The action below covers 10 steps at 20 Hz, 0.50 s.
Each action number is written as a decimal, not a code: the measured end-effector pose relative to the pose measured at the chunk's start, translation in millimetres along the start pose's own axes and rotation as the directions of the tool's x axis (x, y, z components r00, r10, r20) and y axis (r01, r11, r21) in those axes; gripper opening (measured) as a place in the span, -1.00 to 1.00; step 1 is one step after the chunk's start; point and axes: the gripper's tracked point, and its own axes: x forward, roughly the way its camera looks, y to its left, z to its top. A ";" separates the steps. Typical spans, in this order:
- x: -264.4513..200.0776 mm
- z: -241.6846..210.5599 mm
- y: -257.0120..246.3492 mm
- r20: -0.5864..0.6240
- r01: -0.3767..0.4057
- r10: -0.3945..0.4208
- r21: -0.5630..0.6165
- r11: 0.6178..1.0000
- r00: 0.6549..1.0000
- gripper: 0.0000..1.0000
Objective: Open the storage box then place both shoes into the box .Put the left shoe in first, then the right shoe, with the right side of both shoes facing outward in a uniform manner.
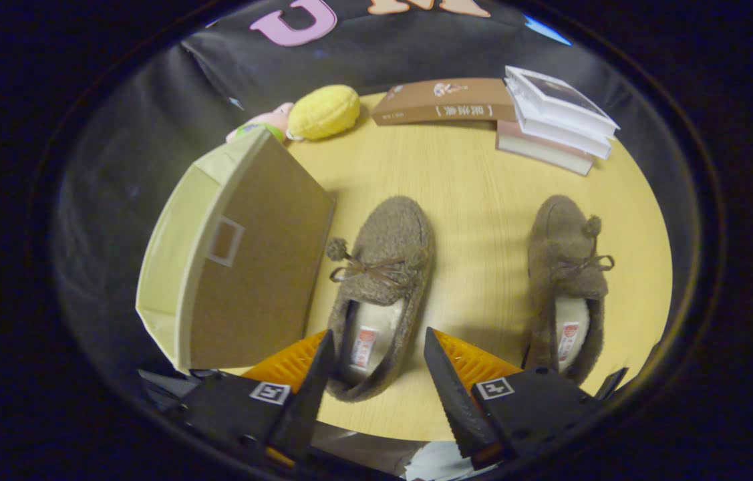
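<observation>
Tabletop (pixel 483 200): left shoe (pixel 379 287) heel between the parted hand-held gripper (pixel 379 344) fingers.

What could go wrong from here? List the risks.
1. The tool is open around the heel of the nearer slipper while the storage box looks shut: a grasp now would skip opening.
2. The soft heel may fold and slip.
3. The box stands close beside that slipper and could get knocked.
</observation>
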 end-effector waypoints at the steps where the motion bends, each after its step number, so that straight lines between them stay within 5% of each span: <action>1: 6.1 -1.3 -3.5 -0.024 0.013 -0.013 -0.003 1.000 1.000 0.41; 8: 29.2 -5.4 -8.0 -0.116 0.054 -0.054 -0.003 0.999 0.992 -0.55; 9: 31.1 -7.8 -10.1 -0.125 0.061 -0.060 0.002 0.998 0.990 -0.51; 10: 28.2 -7.5 -9.5 -0.135 0.058 -0.056 0.007 0.998 0.989 -0.74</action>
